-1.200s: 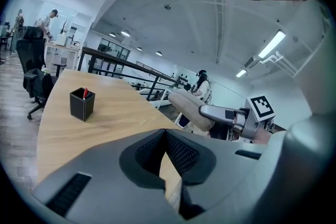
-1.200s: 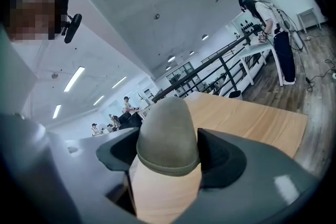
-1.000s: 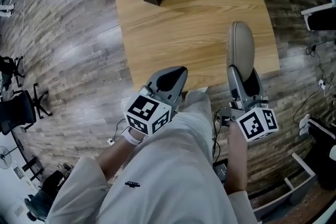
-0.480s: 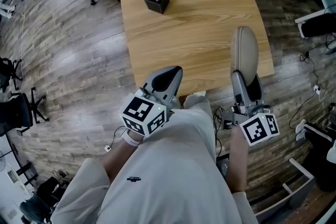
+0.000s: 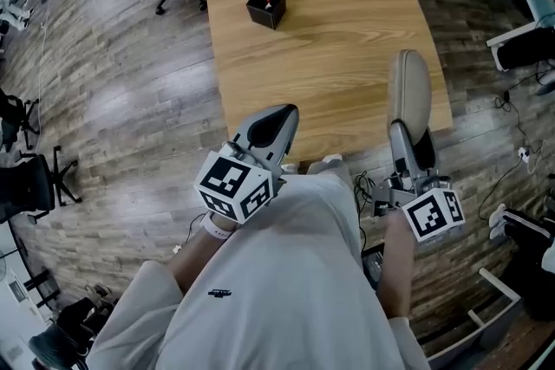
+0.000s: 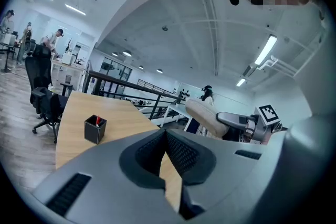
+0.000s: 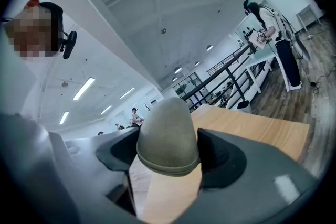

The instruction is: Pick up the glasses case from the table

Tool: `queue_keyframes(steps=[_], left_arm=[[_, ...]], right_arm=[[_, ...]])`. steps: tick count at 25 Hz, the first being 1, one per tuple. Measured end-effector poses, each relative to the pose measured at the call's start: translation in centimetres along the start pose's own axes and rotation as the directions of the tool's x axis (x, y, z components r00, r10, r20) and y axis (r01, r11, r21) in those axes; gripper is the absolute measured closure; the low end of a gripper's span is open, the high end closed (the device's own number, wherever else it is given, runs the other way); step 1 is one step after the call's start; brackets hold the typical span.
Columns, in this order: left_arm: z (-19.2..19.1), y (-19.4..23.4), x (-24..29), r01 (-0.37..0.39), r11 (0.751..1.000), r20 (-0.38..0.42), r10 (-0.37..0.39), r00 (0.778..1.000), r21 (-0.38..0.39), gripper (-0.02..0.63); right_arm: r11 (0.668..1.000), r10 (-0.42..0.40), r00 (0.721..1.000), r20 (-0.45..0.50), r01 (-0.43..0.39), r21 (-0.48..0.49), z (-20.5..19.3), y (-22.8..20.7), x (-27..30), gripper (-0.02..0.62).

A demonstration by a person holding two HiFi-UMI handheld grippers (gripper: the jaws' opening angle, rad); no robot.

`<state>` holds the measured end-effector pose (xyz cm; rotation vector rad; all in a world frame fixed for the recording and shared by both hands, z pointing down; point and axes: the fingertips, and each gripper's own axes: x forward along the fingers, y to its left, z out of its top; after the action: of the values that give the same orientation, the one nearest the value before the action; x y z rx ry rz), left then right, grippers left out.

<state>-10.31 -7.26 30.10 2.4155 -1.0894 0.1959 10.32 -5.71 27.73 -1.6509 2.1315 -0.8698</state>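
Only black-and-white square patterns are carried on the marker cubes (image 5: 431,215); a dark print on the shirt (image 5: 218,294) is too small to be read. The glasses case (image 5: 409,89) is clamped at its near end by the right gripper (image 5: 410,141) over the table's (image 5: 329,39) near right corner, its long axis directed away along the right edge. At the near edge, the left gripper (image 5: 276,124) is held closed on nothing.

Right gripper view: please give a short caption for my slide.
Right gripper shut on the olive glasses case, wooden table beyond.
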Motion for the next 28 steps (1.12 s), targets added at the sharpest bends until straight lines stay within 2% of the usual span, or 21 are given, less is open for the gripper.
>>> queue_keyframes(steps=[28], left_arm=[[0.2,-0.2,-0.3,0.049,0.999,-0.015,-0.049,0.999,0.007,0.6]], right_arm=[[0.999,0.027,0.999,-0.024,-0.026,0.028,-0.9,1.8,-0.4,0.236]])
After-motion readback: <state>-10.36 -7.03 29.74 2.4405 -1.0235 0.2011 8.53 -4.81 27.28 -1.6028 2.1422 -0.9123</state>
